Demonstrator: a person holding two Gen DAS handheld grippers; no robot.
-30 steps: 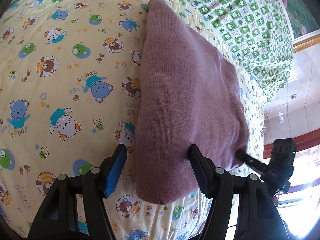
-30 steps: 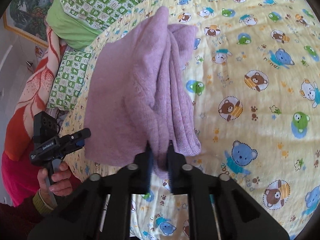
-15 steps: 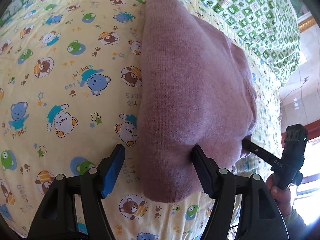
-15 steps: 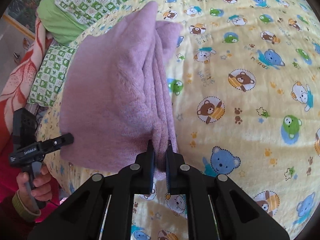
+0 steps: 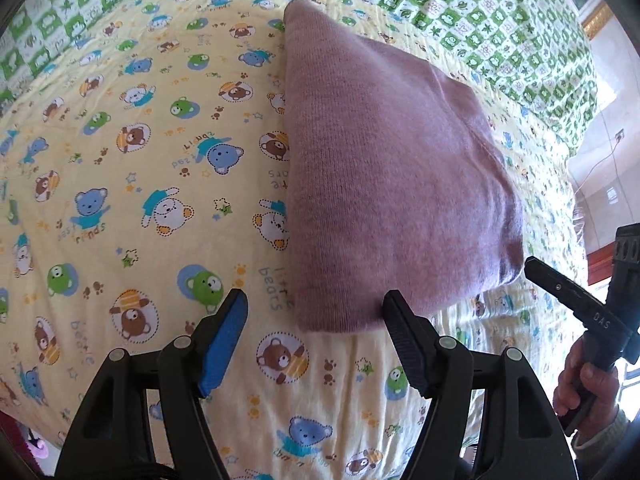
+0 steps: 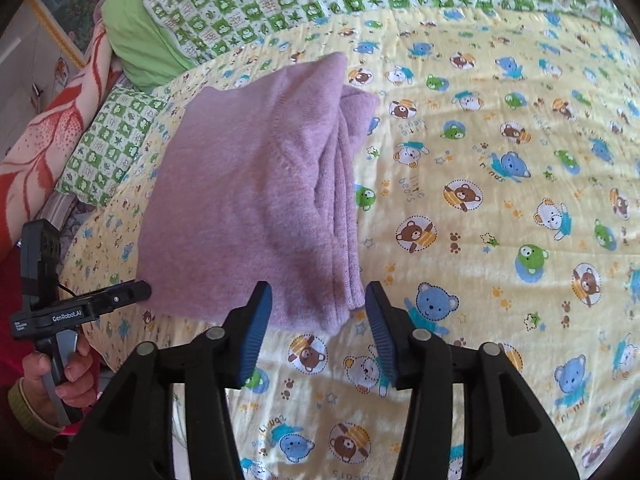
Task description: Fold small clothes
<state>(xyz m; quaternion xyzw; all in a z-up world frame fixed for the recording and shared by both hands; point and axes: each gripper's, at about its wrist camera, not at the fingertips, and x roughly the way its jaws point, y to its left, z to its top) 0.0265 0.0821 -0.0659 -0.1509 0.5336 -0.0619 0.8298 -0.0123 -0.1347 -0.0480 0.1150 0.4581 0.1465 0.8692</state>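
Observation:
A folded purple knit garment (image 5: pixel 392 184) lies flat on the yellow bear-print sheet (image 5: pixel 132 208). My left gripper (image 5: pixel 316 300) hovers at its near corner, jaws opening; the blue pad (image 5: pixel 224 336) stands clear of the cloth and the black finger (image 5: pixel 404 332) sits at the cloth's edge. In the right wrist view the garment (image 6: pixel 256 200) shows its stacked folded edges on the right side. My right gripper (image 6: pixel 318 292) is at its near edge, jaws opening, pads off the cloth. Each view also shows the other gripper beside the garment, the right gripper (image 5: pixel 540 272) and the left gripper (image 6: pixel 136 292).
A green checked quilt (image 6: pixel 280 4) and a green pillow (image 6: pixel 136 40) lie at the far end of the bed. A red and orange blanket (image 6: pixel 48 128) is heaped at the left. The bed's edge and the tiled floor (image 5: pixel 600 184) are beyond the garment in the left wrist view.
My right gripper has let go of the garment's folded edge and spread its jaws. The garment has settled flat. Both grippers have drawn back a little, and the left jaws stand slightly wider.

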